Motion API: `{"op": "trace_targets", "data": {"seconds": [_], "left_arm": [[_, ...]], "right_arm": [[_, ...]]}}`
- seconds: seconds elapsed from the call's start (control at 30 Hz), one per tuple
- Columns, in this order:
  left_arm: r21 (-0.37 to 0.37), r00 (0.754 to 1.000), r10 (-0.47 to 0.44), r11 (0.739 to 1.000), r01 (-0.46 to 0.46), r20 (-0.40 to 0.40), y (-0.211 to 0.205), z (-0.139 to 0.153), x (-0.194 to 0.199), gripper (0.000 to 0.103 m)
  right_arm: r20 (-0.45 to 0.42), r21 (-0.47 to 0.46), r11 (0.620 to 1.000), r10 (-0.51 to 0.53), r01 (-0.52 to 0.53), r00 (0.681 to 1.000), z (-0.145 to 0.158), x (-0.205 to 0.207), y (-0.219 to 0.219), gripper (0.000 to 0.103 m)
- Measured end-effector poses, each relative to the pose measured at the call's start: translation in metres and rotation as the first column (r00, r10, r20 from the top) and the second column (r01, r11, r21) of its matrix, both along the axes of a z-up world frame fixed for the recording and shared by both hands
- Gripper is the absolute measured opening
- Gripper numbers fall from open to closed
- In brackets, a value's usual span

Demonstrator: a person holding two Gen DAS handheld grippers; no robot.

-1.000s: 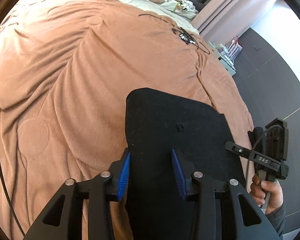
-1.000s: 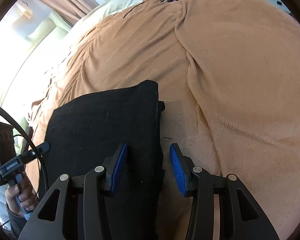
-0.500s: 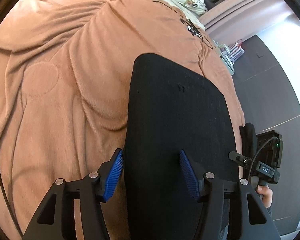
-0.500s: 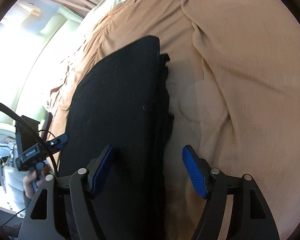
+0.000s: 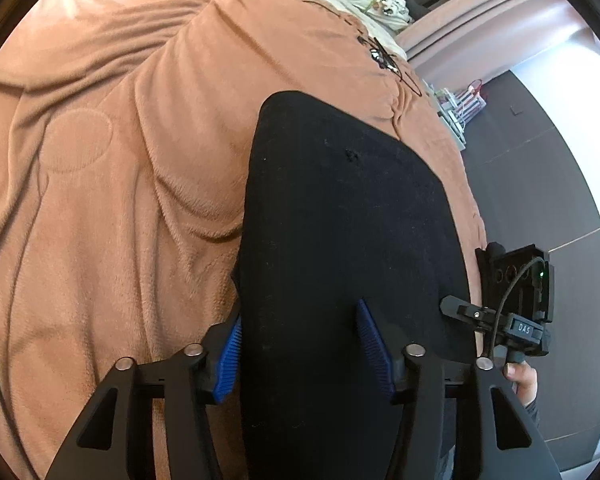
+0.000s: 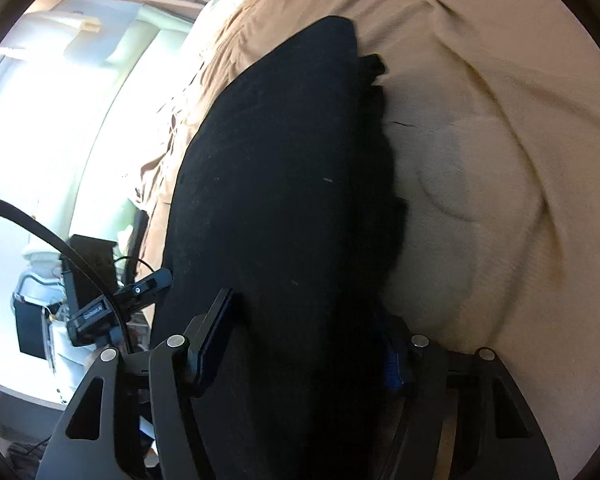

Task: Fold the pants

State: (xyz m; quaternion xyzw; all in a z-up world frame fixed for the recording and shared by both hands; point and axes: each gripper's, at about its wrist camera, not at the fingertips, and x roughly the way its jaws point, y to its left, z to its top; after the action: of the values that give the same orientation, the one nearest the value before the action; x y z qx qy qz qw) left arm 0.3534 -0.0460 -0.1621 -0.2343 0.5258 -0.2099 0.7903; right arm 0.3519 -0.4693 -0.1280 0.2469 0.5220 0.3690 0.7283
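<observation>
Pants [image 5: 340,240] lay folded on our brown blanket [image 5: 120,200]; both left gripper [image 5: 304,348] and right gripper [image 6: 300,340] were closing, fabric between unclamped jaws.

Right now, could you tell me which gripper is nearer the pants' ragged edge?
Right. Right gripper straddles that ragged edge; left gripper straddles the opposite edge. Both jaws are closing around pants.
</observation>
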Motion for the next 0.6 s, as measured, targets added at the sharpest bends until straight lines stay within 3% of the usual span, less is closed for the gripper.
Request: {"op": "trace_targets", "data": {"seconds": [0.13, 0.2, 0.33, 0.6], "left_arm": [[-0.014, 1.0, 0.001, 1.0, 0.0, 0.016, 0.005, 0.006, 0.002, 0.045], [-0.023, 1.0, 0.0, 1.0, 0.0, 0.018, 0.006, 0.007, 0.004, 0.045], [-0.018, 1.0, -0.011, 1.0, 0.011, 0.005, 0.005, -0.001, 0.006, 0.046], [-0.063, 1.0, 0.005, 0.998, -0.006, -0.015, 0.012, -0.013, 0.003, 0.048]], "right_arm": [[0.035, 0.015, 1.0, 0.024, -0.025, 0.999, 0.011, -0.001, -0.003, 0.054], [0.037, 0.044, 0.998, 0.032, -0.034, 0.999, 0.011, -0.003, -0.006, 0.054], [0.022, -0.01, 0.999, 0.033, -0.032, 0.999, 0.003, -0.002, -0.009, 0.054], [-0.017, 0.032, 0.999, 0.015, -0.015, 1.0, -0.011, 0.015, -0.028, 0.055]]}}
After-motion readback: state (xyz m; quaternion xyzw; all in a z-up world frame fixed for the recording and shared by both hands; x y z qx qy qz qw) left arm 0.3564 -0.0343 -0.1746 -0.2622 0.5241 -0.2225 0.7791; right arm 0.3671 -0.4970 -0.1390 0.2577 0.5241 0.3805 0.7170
